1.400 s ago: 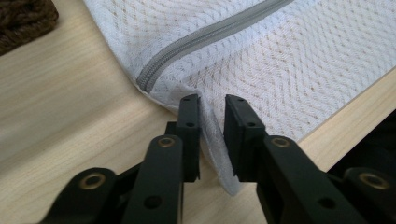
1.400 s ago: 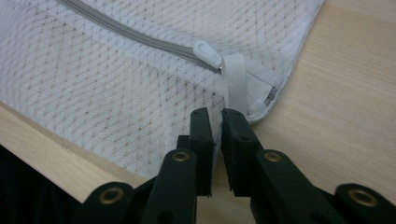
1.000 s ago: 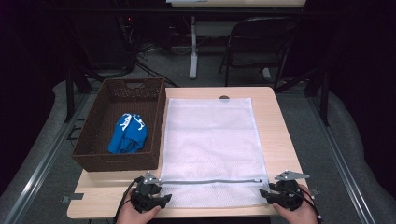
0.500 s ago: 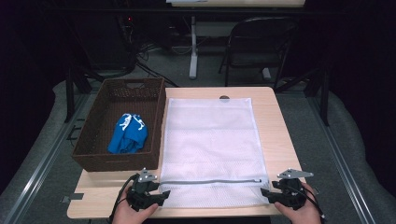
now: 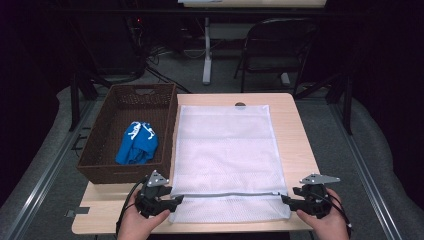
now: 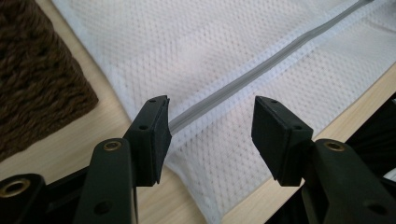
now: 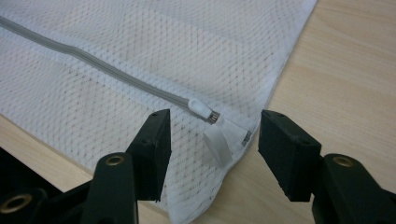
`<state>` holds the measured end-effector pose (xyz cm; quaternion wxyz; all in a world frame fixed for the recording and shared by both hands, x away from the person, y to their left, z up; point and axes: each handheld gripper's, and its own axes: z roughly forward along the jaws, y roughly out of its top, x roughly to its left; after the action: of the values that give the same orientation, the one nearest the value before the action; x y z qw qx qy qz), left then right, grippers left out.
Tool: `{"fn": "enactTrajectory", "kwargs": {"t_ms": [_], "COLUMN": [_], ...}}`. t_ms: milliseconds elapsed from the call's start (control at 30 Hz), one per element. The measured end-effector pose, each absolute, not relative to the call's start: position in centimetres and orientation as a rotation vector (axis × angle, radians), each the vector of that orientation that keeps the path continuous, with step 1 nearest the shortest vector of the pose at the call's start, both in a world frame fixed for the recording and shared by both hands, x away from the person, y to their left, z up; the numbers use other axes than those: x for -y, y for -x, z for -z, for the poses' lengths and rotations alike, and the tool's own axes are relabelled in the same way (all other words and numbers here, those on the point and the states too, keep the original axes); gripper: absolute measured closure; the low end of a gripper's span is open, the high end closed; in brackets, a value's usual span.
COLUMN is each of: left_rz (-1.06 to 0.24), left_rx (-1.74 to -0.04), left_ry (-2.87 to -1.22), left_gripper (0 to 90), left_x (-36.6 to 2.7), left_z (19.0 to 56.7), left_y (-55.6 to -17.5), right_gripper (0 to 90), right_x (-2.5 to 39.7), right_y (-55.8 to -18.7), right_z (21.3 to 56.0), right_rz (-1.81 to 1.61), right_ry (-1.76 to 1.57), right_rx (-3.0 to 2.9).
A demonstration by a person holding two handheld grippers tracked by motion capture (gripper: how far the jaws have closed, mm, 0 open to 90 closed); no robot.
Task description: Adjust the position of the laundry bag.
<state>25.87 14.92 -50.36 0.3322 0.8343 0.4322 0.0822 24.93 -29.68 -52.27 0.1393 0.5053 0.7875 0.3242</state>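
Both fingers released: left gripper (image 5: 176, 199) straddles mesh laundry bag's (image 5: 225, 150) zipper end to anchor, right gripper (image 5: 285, 200) brackets zipper pull (image 7: 201, 110).

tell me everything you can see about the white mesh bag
The white mesh bag lies flat on the wooden table, right of the wicker basket. Fine netted fabric; a grey zipper runs across near its front edge, closed, its white slider at the right end. Both open grippers flank its front corners.
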Motion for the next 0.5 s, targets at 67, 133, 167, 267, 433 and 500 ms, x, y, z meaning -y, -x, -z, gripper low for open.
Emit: {"fn": "enactTrajectory", "kwargs": {"t_ms": [67, 133, 167, 267, 433, 500], "left_rz": [-0.222, -0.22, -0.225, -0.213, -0.202, -0.196], "left_rx": [-1.121, -1.116, -1.102, -1.086, -1.07, -1.059], "left_ry": [-2.175, -2.178, -2.18, -2.185, -2.187, -2.188], "left_gripper": [46.8, 46.8, 46.8, 46.8, 46.8, 46.8], "left_x": [-14.4, -14.2, -13.8, -13.2, -12.2, -11.7], "left_z": [50.0, 49.8, 49.5, 49.2, 48.8, 48.5], "left_y": [-26.1, -26.2, -26.5, -26.9, -27.7, -28.0], "right_gripper": [43.8, 43.8, 43.7, 43.6, 43.3, 43.2], "right_x": [29.6, 29.5, 29.4, 29.2, 28.9, 28.8], "right_y": [-25.1, -25.3, -25.4, -25.8, -26.6, -26.9], "right_z": [52.0, 51.7, 51.6, 51.2, 50.6, 50.3], "right_rz": [-0.94, -0.942, -0.945, -0.948, -0.965, -0.976], "right_ry": [-1.458, -1.456, -1.455, -1.446, -1.447, -1.448], "right_rx": [-2.277, -2.277, -2.275, -2.283, -2.277, -2.271]}}
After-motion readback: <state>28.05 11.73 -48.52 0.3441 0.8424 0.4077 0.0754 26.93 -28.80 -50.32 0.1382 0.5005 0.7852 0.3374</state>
